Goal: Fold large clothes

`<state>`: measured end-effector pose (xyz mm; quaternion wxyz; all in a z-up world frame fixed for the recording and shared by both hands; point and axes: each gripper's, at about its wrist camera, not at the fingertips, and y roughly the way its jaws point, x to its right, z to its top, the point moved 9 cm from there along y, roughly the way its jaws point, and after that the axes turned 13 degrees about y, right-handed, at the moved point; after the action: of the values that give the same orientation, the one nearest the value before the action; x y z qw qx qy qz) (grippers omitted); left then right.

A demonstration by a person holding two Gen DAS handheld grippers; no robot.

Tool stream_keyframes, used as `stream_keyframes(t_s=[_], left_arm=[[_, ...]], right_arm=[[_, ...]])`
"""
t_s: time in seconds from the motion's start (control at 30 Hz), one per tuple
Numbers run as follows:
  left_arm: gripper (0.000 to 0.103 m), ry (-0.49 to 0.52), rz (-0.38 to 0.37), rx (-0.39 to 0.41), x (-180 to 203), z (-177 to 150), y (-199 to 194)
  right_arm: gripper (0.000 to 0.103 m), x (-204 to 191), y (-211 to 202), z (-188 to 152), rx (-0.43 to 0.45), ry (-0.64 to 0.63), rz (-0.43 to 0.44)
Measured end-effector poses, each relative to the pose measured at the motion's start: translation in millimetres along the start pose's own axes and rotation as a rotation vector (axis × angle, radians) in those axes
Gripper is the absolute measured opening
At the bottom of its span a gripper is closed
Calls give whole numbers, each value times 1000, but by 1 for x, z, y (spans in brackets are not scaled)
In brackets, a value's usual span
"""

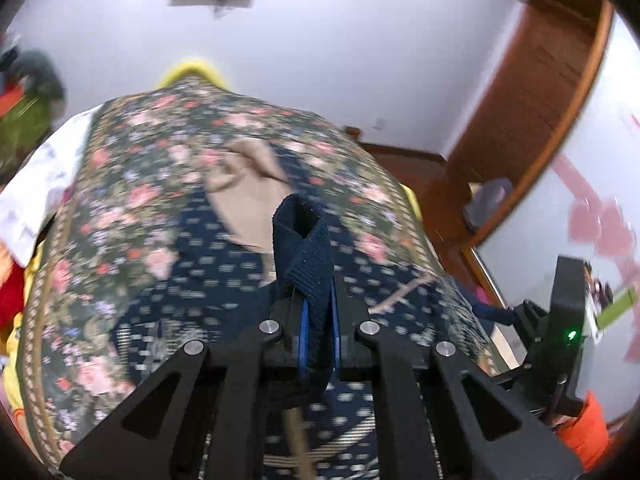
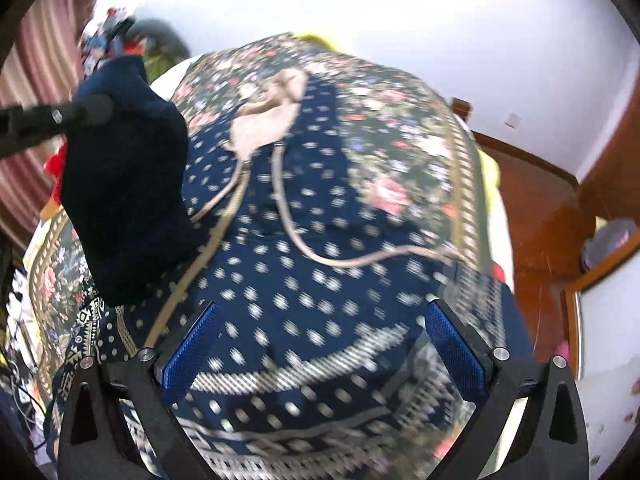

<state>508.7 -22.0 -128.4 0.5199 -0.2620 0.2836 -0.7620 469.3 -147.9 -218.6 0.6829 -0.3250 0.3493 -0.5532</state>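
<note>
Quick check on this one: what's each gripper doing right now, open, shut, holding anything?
Left gripper: shut on a fold of the navy garment.
Right gripper: open, holding nothing, above the garment.

Left tongs (image 1: pixel 319 312) clamped on navy knit cuff (image 1: pixel 303 240) above floral bedspread (image 1: pixel 132 184)

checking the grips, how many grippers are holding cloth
1: the left gripper is shut on the dark navy ribbed knit cuff, lifted; the right gripper is open above the navy dotted garment.
</note>
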Motion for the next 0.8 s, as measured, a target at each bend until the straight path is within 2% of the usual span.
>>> stream_keyframes(t_s=[0.13,0.17,0.27,0.4,0.5,0.57,0.63,0.67,0.77,0.8], left_arm=[[8,40,-91,-65,68,-7,35],[8,42,-107,-86,80,-10,44],[8,68,-133,-169,116,-28,76],[8,107,-151,-273,146,-57,108],[9,156,-138,-315,153,-72,113],[13,185,-142,-329,154,-75,107],[27,185,-139,-329,146,-71,97],[31,174,-134,-305,137,-64,89],[53,153,-90,-226,107,-48,63],[57,149,-69,-202,94,-43,53]], right_arm=[[101,37,-20,-11,0,48,-17],[101,41,-23,-16,-4,62,2],[101,59,-27,-31,-16,81,-14],[101,78,-26,-49,-40,92,-35],[101,84,-20,-59,-59,94,-45],[101,85,-15,-62,-68,97,-48],[101,83,-11,-61,-72,100,-40],[101,80,-9,-60,-71,102,-33],[101,71,-5,-54,-60,109,-11],[101,66,-3,-51,-56,110,-1]])
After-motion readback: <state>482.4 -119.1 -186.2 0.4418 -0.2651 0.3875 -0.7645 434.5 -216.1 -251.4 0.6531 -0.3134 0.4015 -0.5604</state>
